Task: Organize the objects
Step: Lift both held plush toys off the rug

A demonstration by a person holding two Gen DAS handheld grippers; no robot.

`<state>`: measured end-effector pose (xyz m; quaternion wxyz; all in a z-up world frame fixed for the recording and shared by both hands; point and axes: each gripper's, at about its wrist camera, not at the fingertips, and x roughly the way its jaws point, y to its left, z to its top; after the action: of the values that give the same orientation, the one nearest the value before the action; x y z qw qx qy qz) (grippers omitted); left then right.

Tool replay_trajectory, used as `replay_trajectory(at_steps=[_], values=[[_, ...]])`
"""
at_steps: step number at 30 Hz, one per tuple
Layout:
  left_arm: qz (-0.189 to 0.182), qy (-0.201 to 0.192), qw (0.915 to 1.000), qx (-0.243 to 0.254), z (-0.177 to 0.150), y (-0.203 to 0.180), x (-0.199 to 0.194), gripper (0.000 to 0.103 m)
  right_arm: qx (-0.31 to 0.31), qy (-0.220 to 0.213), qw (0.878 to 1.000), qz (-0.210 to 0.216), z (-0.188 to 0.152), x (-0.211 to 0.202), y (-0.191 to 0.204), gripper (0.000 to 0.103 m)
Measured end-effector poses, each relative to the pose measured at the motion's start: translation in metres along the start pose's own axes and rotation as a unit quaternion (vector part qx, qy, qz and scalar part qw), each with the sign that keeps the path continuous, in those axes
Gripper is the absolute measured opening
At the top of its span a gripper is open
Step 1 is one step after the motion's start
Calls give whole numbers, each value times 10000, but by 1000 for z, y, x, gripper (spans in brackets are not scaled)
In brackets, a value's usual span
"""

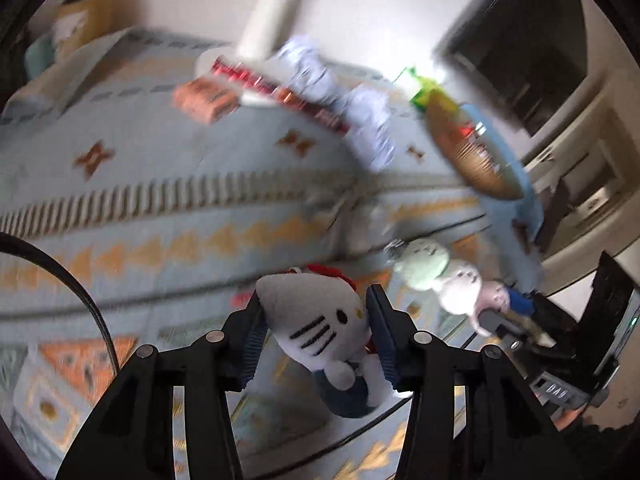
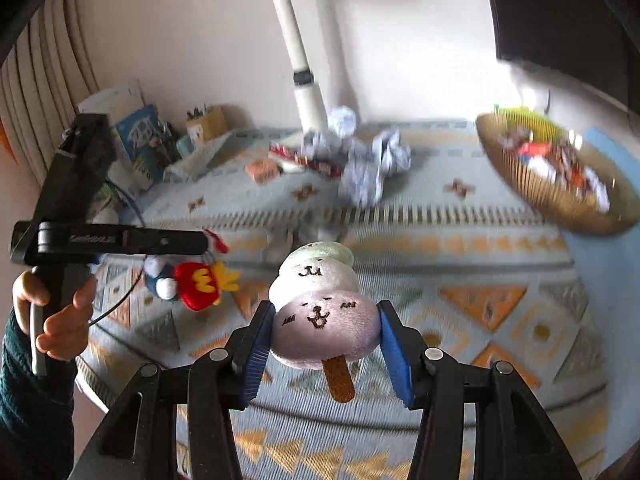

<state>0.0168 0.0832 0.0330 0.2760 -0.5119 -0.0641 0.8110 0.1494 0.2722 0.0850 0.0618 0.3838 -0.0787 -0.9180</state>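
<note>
- Patterned cloth covered the table – crumpled paper and a basket lay at the back.
- Left gripper clamped a cat plush above the cloth.
- Right gripper squeezed an ice-cream plush – lifted too.

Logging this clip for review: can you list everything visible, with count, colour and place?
cat plush: one, white with red bow, held in left tongs
ice-cream plush: one, lilac, white and green on a brown stick, held in right tongs
basket: one, golden-brown, tilted at far right, holding mixed items
crumpled paper: several balls, white, far middle
orange packet: one, far middle-left
lamp post: one, white, at the back
patterned cloth: one, pale blue and orange, under everything
left tongs: black, blue pads, shut on cat plush
right tongs: same, shut on ice-cream plush
hand: one, dark sleeve, grips left handle
</note>
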Motion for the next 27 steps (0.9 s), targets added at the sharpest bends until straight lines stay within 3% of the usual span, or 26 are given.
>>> replay_trajectory(at_steps=[3, 4, 6, 8, 12, 14, 17, 20, 23, 27], values=[[221, 134, 9997, -36, -12, 11, -1, 51, 70, 204, 9998, 44, -9, 9, -1, 55], [117, 166, 9998, -61, -17, 14, -4, 51, 97, 271, 9995, 140, -12, 10, -2, 58], [-310, 160, 9985, -425, -20, 33, -14, 51, 209, 380, 9982, 426, -11, 11, -5, 79], [-606, 56, 9941, -895, -23, 53, -26, 51, 323, 269, 9976, 543, -10, 5, -9, 86], [-526, -194, 9909, -1221, -36, 62, -47, 52, 304, 94, 9988, 384, -6, -5, -14, 87], [-486, -249, 9875, -1475, -46, 59, -47, 67, 381, 114, 9983, 429, -6, -5, -17, 87], [242, -586, 9867, -1497, -59, 41, -50, 69, 597, 222, 9963, 579, -8, -2, -23, 87], [109, -942, 9798, -1760, -74, 44, -62, 69, 612, 297, 9954, 677, -10, -2, -24, 87], [-229, -745, 9809, -1784, -78, 38, -52, 69, 494, 332, 9964, 606, -13, -2, -23, 87], [347, -480, 9894, -1329, -70, -1, -23, 70, 517, 379, 9960, 628, -13, 2, -24, 87]])
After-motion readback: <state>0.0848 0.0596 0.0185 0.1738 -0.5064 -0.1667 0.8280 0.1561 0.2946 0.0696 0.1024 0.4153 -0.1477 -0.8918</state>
